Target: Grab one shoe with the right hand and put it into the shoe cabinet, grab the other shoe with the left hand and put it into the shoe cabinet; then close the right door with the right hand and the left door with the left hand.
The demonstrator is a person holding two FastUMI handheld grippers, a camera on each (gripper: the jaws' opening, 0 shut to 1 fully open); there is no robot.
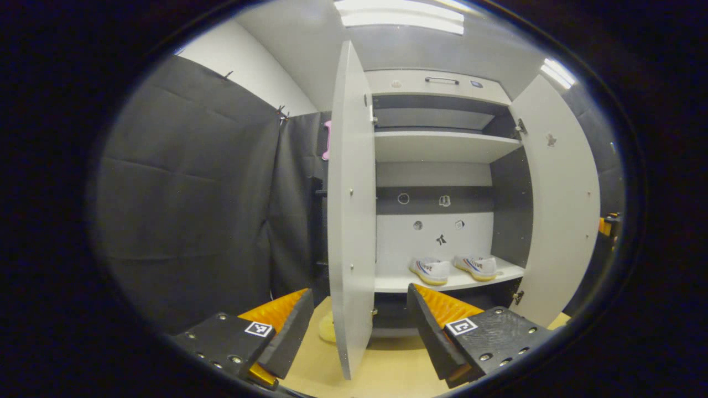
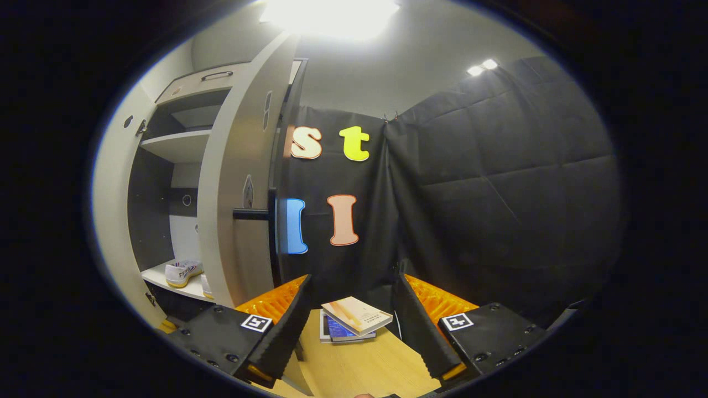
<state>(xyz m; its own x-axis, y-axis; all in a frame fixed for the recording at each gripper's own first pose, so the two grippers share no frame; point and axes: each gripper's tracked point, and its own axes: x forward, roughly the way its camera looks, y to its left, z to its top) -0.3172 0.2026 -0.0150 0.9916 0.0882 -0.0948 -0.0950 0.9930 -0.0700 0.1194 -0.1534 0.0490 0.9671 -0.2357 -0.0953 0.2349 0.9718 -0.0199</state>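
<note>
Two white shoes with yellowish soles, one (image 1: 430,270) and the other (image 1: 479,266), rest side by side on the lowest shelf of the white shoe cabinet (image 1: 442,146). Both doors stand open: the left door (image 1: 349,221) edge-on towards me, the right door (image 1: 561,204) swung outward. My left gripper (image 1: 359,323) is open, its fingers on either side of the left door's edge, not touching it. In the right gripper view one shoe (image 2: 182,272) shows on the shelf behind the right door (image 2: 238,182). My right gripper (image 2: 351,320) is open and empty, right of that door.
Black cloth walls the booth on the left (image 1: 188,193) and on the right (image 2: 498,182). A small stack of books (image 2: 354,320) lies on the wooden floor (image 2: 365,365) between the right gripper's fingers. Upper shelves (image 1: 442,145) of the cabinet are bare. A black handle (image 2: 251,213) sticks out of the right door.
</note>
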